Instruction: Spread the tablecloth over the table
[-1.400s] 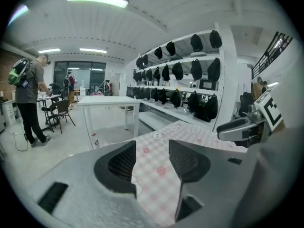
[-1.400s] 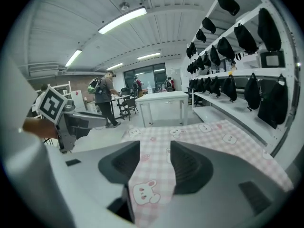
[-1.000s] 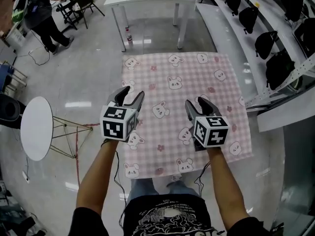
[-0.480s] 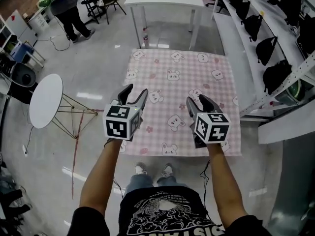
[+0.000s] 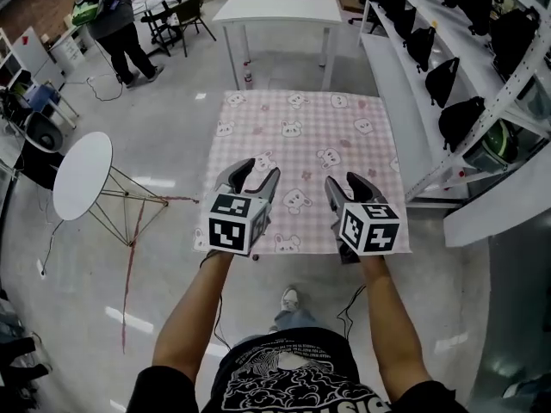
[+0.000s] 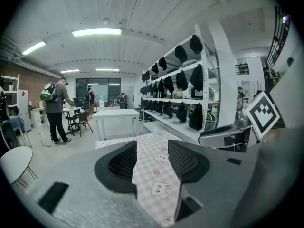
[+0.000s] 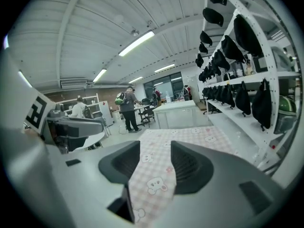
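Nearest, at the bottom edge of the head view, a black T-shirt with white print (image 5: 293, 381), and two bare forearms (image 5: 202, 304) reaching forward from it. At the end of each, a grey two-jaw tool topped by a cube of black-and-white square markers (image 5: 234, 224): left gripper (image 5: 252, 175) and right gripper (image 5: 346, 183), side by side, over the near part of the pink checked tablecloth with white rabbit faces (image 5: 301, 132). Both sets of jaws partly open, ribbed pads (image 6: 124, 161) apart, gripping nothing. In each gripper view, only the cloth's pattern seen through the gap.

Cloth lying flat and square, covering the tabletop fully, so nothing of the table itself visible. Near edge just under the marker cubes in the head view. Below that edge, one shoe (image 5: 290, 298) on the glossy grey floor (image 5: 164, 136).

To the left of the cloth, well apart, a small round white table on thin wire legs (image 5: 82, 175). To the right, just beside the cloth, white metal shelving with black bags (image 5: 443, 76). Beyond the far edge, a long white rectangular table (image 5: 275, 7). Farthest, top left, a person with a green backpack (image 5: 108, 11) beside black folding chairs (image 5: 185, 11).
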